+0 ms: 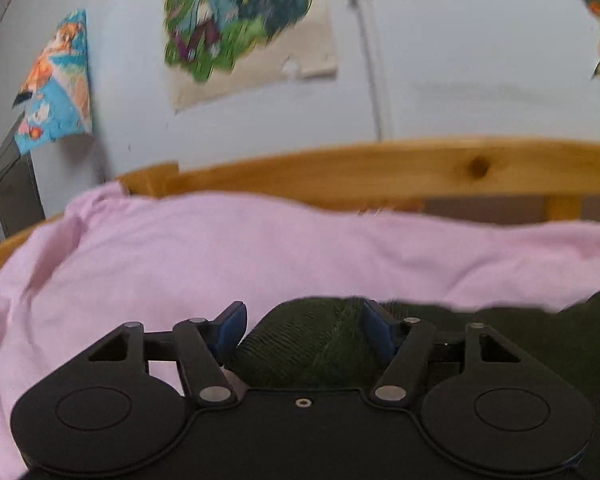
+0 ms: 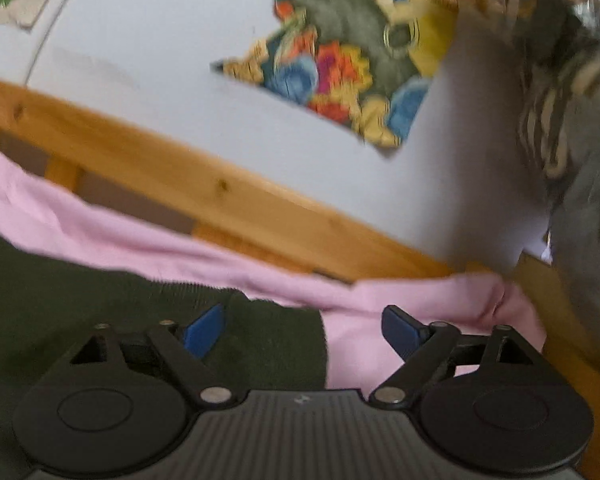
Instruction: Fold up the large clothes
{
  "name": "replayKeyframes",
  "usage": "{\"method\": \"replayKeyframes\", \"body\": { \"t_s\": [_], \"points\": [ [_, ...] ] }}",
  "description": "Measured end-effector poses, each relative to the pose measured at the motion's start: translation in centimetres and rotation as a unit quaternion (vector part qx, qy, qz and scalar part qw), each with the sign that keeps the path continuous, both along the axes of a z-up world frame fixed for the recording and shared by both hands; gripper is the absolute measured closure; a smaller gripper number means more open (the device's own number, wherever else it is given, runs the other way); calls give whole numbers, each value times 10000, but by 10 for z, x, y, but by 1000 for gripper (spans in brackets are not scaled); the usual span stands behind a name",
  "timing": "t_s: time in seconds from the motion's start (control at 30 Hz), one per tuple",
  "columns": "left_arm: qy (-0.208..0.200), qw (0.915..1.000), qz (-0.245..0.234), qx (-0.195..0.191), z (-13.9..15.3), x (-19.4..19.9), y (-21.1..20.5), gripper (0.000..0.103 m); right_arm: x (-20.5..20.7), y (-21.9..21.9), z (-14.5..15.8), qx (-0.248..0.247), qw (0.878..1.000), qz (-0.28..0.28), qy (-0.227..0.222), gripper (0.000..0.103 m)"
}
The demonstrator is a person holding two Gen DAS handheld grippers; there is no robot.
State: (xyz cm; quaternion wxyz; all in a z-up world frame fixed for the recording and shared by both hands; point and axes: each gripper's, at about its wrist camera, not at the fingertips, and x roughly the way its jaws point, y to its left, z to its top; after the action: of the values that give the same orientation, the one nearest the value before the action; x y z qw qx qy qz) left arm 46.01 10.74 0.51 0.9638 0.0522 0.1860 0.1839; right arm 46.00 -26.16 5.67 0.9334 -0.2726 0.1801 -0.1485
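Observation:
A dark green knit garment (image 1: 540, 340) lies on a pink sheet (image 1: 220, 264). My left gripper (image 1: 304, 332) has its blue pads on either side of a bunched fold of the garment (image 1: 308, 348), which fills the gap between them. In the right wrist view the garment (image 2: 80, 280) spreads over the left, its edge running between the fingers. My right gripper (image 2: 304, 328) is open just above that edge, its left pad (image 2: 204, 330) over the dark knit and its right pad (image 2: 400, 330) over the pink sheet (image 2: 380, 320).
A wooden bed rail (image 1: 380, 168) runs behind the sheet, also in the right wrist view (image 2: 180, 168). Posters (image 1: 236, 20) hang on the white wall behind. A grey, striped fabric (image 2: 580, 160) hangs at the far right. A dark cabinet (image 1: 16, 188) stands at the left.

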Motion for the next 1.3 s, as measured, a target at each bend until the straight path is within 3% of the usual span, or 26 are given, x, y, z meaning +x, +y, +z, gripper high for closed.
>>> {"method": "replayKeyframes", "body": {
  "t_s": [0.2, 0.37, 0.5, 0.67, 0.77, 0.87, 0.93, 1.0, 1.07, 1.13, 1.2, 1.3],
  "points": [
    [73, 9982, -84, -596, -30, 2, 22, 41, -6, -14, -30, 70, 9999, 114, -86, 9],
    [14, 9995, -131, -299, -33, -1, 14, 41, -5, -24, -30, 450, 9989, 160, -7, 6],
    [-61, 9971, -378, -664, -17, -25, 8, 25, -21, -20, -6, 529, 9981, 299, -1, 2],
    [-177, 9892, -1383, -457, -4, -76, -17, 9, -82, 2, 18, 402, 9884, 1454, 171, 0],
    [-133, 9703, -2391, -328, -4, -108, -41, 4, -121, 22, 19, 97, 9672, 2462, 619, 0],
    [215, 9382, -3452, 140, -13, -133, -72, 5, -149, 45, 12, -515, 9277, 3480, 1253, 0],
    [388, 9180, -3908, 558, -24, -143, -90, 11, -159, 56, 8, -823, 9078, 3868, 1399, 2],
    [519, 9011, -4190, 993, -36, -149, -106, 17, -163, 64, 4, -1102, 8960, 4049, 1455, 11],
    [616, 8921, -4319, 1174, -44, -148, -116, 25, -163, 71, -1, -1271, 8871, 4157, 1553, 20],
    [710, 8876, -4371, 1267, -50, -143, -122, 44, -161, 78, -8, -1465, 8784, 4231, 1669, 27],
    [819, 8879, -4353, 1239, -53, -136, -125, 54, -164, 86, -19, -1863, 8664, 4311, 1695, 39],
    [830, 8908, -4328, 1110, -50, -128, -122, 65, -173, 97, -33, -2317, 8435, 4560, 1640, 43]
  ]
}}
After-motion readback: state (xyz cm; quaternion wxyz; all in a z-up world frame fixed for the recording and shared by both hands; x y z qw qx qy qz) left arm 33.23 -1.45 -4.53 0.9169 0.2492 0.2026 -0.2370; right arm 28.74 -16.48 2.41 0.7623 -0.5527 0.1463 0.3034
